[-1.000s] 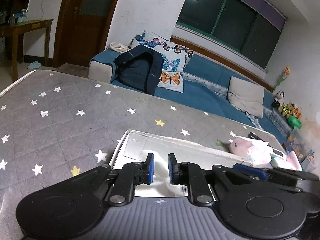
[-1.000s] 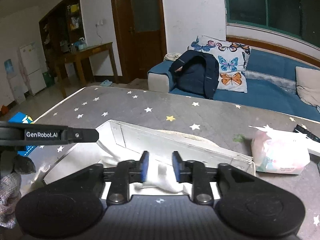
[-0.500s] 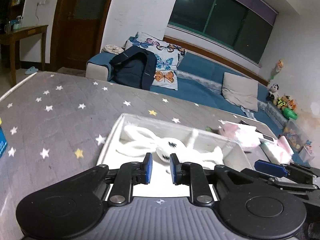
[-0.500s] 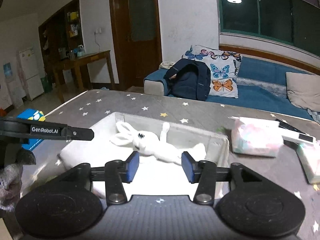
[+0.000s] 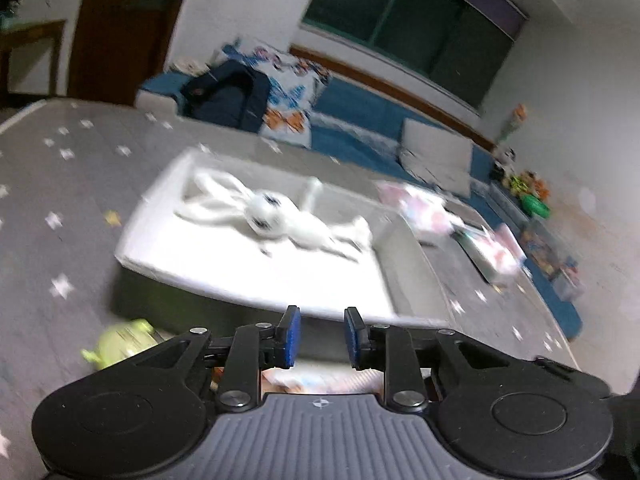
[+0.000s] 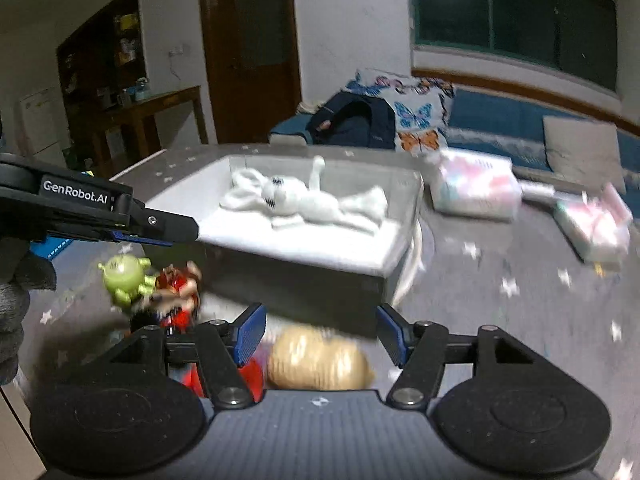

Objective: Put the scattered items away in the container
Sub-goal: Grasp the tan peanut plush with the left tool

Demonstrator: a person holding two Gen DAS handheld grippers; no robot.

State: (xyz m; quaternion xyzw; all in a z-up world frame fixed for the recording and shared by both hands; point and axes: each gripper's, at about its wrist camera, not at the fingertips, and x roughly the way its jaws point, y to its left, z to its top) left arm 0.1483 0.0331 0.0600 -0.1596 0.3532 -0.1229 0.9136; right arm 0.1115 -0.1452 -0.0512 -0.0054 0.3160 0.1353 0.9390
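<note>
A white plush rabbit (image 5: 276,216) (image 6: 308,200) lies inside the white box (image 5: 144,236) (image 6: 304,256) on the star-patterned grey cover. On the near side of the box lie a green toy (image 5: 120,340) (image 6: 124,278), a red figure (image 6: 178,292) and a tan round toy (image 6: 316,360). My left gripper (image 5: 319,338) hangs over the box's near wall, jaws opening, with nothing between them. My right gripper (image 6: 320,330) is opening wide above the tan toy, pads clear of it. The left gripper (image 6: 164,232) also shows from the side in the right wrist view.
Pink and white packs (image 6: 474,190) (image 6: 596,224) (image 5: 424,210) lie on the cover right of the box. A blue sofa with a dark backpack (image 6: 352,122) and butterfly pillow stands behind. A wooden table (image 6: 156,100) is at far left.
Both grippers have pulled back from the box and their jaws have widened. The rabbit now lies free in the box. The toys in front of the box have come into view.
</note>
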